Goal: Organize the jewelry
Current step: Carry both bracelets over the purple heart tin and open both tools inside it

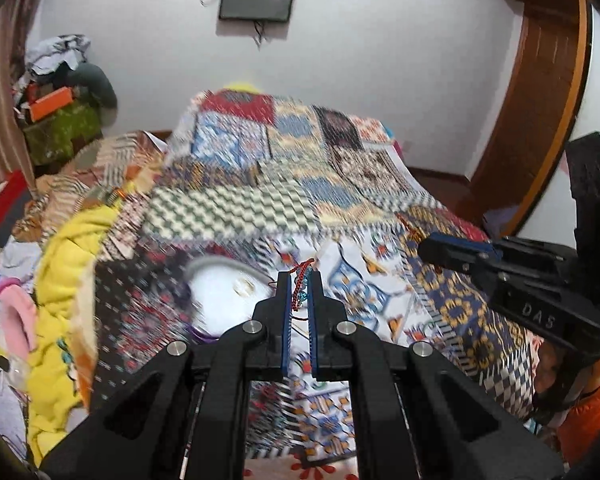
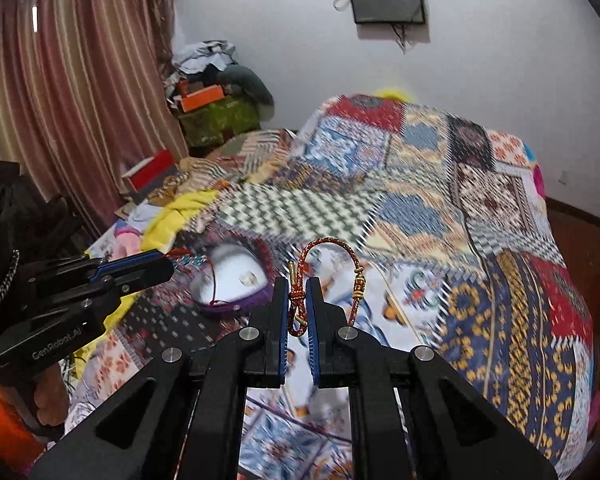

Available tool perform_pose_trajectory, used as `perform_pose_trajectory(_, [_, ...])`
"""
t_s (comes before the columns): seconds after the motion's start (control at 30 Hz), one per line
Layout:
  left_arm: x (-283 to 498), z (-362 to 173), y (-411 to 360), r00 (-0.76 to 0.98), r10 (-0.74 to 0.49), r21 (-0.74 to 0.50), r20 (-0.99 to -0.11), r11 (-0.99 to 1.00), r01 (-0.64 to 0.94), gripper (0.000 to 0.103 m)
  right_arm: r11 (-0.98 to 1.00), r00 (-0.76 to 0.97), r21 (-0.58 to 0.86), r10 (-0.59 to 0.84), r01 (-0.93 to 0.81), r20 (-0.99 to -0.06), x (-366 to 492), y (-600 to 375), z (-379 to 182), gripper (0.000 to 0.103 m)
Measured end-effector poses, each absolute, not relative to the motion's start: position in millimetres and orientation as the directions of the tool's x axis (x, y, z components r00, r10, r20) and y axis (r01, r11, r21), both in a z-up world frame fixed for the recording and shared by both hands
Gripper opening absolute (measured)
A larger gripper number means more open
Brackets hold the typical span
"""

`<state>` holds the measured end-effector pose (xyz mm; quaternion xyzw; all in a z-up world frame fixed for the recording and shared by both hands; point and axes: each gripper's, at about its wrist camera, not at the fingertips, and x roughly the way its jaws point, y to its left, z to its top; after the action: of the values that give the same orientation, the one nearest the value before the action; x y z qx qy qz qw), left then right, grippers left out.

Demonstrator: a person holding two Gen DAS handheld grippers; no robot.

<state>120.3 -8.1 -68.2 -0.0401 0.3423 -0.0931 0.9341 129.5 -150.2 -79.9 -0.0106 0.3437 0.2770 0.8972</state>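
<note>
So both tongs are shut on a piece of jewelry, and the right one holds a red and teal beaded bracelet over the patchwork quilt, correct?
Not quite. The right tongs are shut on a red and gold cord bracelet, as the right wrist view shows. The red and teal beaded piece is in the left tongs. Both are shut on jewelry over the patchwork quilt.

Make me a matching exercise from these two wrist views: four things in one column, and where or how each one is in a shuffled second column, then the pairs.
Things
1. red and teal beaded bracelet
2. red and gold cord bracelet
3. white dish with purple rim
4. dark screen

Places or states
A. mounted on the white wall
B. pinched in the left gripper
C. lying on the patchwork quilt
D. pinched in the right gripper, looping above its fingers

Pairs: 1-B, 2-D, 3-C, 4-A
</note>
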Motion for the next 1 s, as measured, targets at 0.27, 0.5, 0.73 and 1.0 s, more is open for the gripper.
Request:
perform_pose_trajectory(0.27, [121.2,-49.2,19.5,0.795,-0.15,-0.132,-0.588,0.987,0.088,0.006,0.798,0.576,0.198,0.559,-0.569,-0.597,132.7,-114.3,-72.9,0.008])
perform_pose_trajectory(0.5, [127.2,-48.7,42.0,0.809,-0.117,-0.133,-0.576,0.99,0.048,0.006,0.764,0.529,0.209,0.59,-0.61,-0.61,144.2,-82.7,-82.7,0.008])
perform_pose_trajectory(0.73, [141.9,-64.6,60.7,0.791,-0.107,-0.146,-0.602,0.989,0.023,0.006,0.74,0.47,0.219,0.596,-0.636,-0.651,159.1,-55.2,-104.3,0.008])
perform_pose_trajectory(1.0, [162.7,-93.1,71.2,0.748,-0.13,-0.179,-0.651,0.984,0.015,0.006,0.728,0.421,0.216,0.582,-0.65,-0.696,178.0,-35.9,-125.9,0.008])
